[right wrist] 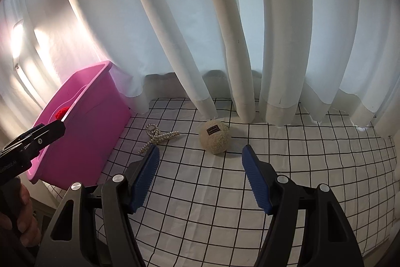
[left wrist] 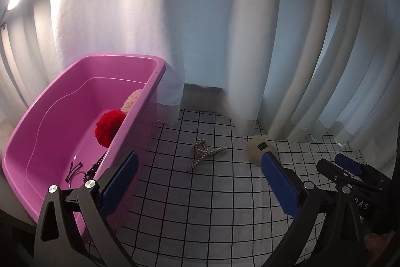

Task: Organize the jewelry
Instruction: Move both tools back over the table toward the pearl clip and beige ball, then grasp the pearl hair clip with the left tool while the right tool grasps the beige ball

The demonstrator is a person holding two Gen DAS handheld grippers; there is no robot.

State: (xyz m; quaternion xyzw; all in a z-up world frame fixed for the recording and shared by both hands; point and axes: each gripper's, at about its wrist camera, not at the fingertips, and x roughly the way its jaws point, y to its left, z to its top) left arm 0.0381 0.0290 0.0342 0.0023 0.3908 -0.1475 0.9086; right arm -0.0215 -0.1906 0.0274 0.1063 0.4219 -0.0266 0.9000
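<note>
Glossy plastic bin [left wrist: 62, 116]; fuzzy scrunchie [right wrist: 213, 139]; pearly necklace [left wrist: 205, 154]

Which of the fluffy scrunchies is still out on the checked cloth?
The cream scrunchie with the dark label; the red and peach ones are inside the pink bin.

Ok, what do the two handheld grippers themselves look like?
Both look alike: the left gripper and right gripper have black plastic frames with cut-out arms, round silver bolts and ribbed blue finger pads. Partial white lettering marks the bodies. No cables show.
</note>
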